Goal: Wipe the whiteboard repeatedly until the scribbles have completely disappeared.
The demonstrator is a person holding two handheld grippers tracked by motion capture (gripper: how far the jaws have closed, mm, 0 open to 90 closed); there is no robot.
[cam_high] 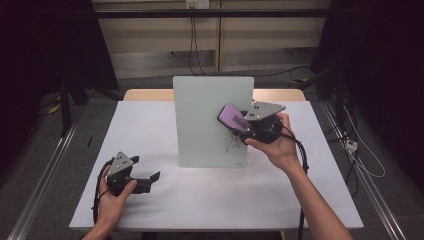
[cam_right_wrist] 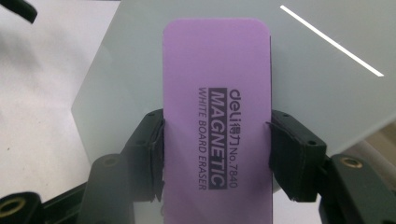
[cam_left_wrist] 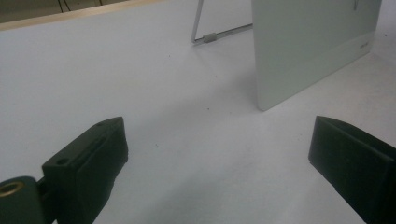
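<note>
At the centre right of the high view the right gripper [cam_high: 243,125] pinches the purple magnetic whiteboard eraser [cam_high: 231,117] against the standing whiteboard [cam_high: 207,107], which hard wiping may tip over, while the left gripper [cam_high: 150,180] rests spread at lower left.

**Board at the middle of the table, eraser against its face**

A board [cam_high: 210,120] stood propped up at the middle of the table [cam_high: 200,195], its wire stand [cam_left_wrist: 205,35] behind it. An eraser [cam_high: 233,118] lay against the board's right half, between the jaws of the right gripper [cam_high: 244,126]. The left gripper [cam_high: 150,179] rested on the table, before the board and to its left, well apart from it.
</note>
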